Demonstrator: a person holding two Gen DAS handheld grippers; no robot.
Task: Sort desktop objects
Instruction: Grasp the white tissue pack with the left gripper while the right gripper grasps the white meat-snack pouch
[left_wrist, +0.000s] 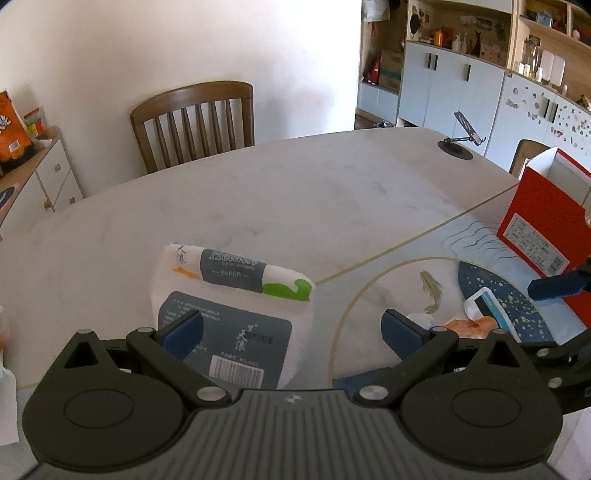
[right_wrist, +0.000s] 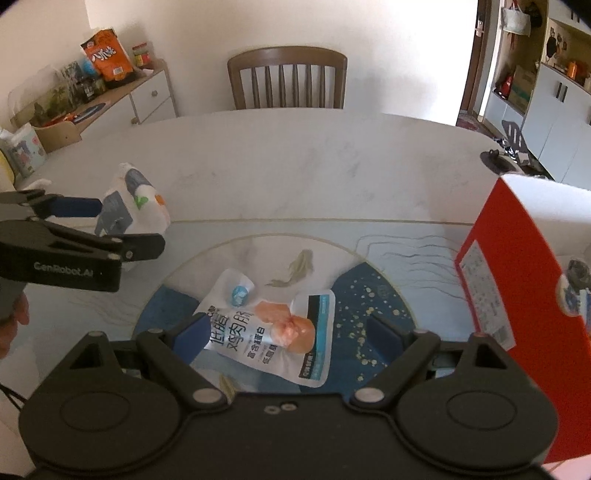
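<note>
The tissue pack (left_wrist: 229, 314), white with a grey label and a barcode, stands on the marble table (left_wrist: 295, 192) right in front of the left gripper (left_wrist: 291, 332). The left blue finger pad (left_wrist: 183, 334) overlaps the pack's near face; the right-hand pad stands well clear of it, so the jaws are spread wide and grasp nothing. From the right wrist view the pack (right_wrist: 136, 206) sits just past the left gripper's (right_wrist: 99, 221) tips, at the far left.

The chicken breast pouch (right_wrist: 273, 332), white with blue lettering and an orange-pink picture, lies flat on the table's blue round inlay (right_wrist: 369, 295), directly ahead of the right gripper (right_wrist: 291, 334). Its left edge is beside the left pad (right_wrist: 192, 332); the right pad is apart from it. These jaws too are released and hold nothing. In the left wrist view the pouch (left_wrist: 484, 314) shows to the right of the left gripper, with a blue finger of the right gripper (left_wrist: 557, 286) above it.

A red cardboard box (right_wrist: 517, 277), open at the top, stands to the right of both grippers. A phone stand (left_wrist: 463, 136) sits far ahead on the right, and a wooden chair (right_wrist: 288, 77) waits beyond the table's far edge.
</note>
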